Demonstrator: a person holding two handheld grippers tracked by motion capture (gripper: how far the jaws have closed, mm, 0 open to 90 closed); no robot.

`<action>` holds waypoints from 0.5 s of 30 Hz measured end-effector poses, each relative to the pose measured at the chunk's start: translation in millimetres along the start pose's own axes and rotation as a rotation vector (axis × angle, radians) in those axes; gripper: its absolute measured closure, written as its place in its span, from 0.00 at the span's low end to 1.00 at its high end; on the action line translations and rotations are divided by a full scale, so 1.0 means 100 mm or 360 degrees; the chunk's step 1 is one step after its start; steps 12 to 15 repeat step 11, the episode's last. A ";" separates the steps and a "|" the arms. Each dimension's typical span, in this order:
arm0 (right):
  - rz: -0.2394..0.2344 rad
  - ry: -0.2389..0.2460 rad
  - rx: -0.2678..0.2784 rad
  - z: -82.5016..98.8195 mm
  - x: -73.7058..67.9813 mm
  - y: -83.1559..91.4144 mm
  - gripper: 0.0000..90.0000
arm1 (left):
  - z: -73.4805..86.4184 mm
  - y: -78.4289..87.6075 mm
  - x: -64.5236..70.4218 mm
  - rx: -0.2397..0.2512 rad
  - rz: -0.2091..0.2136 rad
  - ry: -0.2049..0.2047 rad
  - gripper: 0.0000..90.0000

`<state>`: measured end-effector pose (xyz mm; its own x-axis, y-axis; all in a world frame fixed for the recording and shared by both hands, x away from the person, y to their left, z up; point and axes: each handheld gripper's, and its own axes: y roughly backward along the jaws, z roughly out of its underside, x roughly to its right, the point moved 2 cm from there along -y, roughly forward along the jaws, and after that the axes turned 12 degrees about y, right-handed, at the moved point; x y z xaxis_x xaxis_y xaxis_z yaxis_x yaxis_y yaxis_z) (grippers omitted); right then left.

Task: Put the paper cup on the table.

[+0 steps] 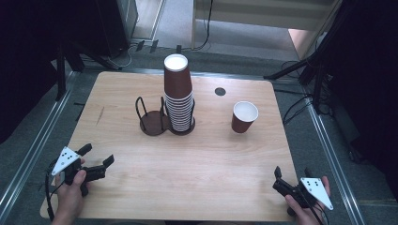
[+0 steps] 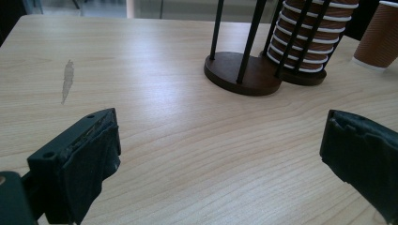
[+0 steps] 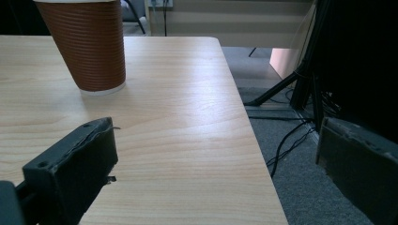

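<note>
While we look down from the high view, we see the left gripper (image 1: 97,156) at the near left corner of the table (image 1: 197,187), its 2 jaws spread wide with nothing between them. At the near right corner the right gripper (image 1: 292,172) is spread wide too and holds nothing. A single paper cup (image 1: 244,116) stands upright, mouth up, on the right half of the table, well apart from both grippers. Left of it, at the middle, a cup holder (image 1: 155,123) has 2 round bases: the left one is bare and the right one carries a tall stack of cups (image 1: 179,98). A small dark hole (image 1: 220,91) sits in the tabletop at the far side.

From the left gripper view, our 2 jaws stand wide apart over bare wood. Beyond them we see the cup holder (image 2: 244,75), the stack (image 2: 307,42) in its right half, and the single cup (image 2: 381,37) at the right edge. A grey scuff (image 2: 68,80) marks the wood on the left.

From the right gripper view, the jaws are again wide. One hangs over the table, the other past its right edge above the floor (image 3: 291,154). The single cup (image 3: 88,44) stands beyond the left jaw, apart from it.
</note>
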<state>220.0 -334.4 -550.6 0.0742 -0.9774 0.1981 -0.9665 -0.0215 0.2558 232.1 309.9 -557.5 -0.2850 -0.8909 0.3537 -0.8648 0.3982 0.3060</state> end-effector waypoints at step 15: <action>0.0016 0.0001 -0.0017 0.02 0.00 0.03 0.00 | 0.00 0.00 -0.01 0.0000 -0.0007 0.0011 0.00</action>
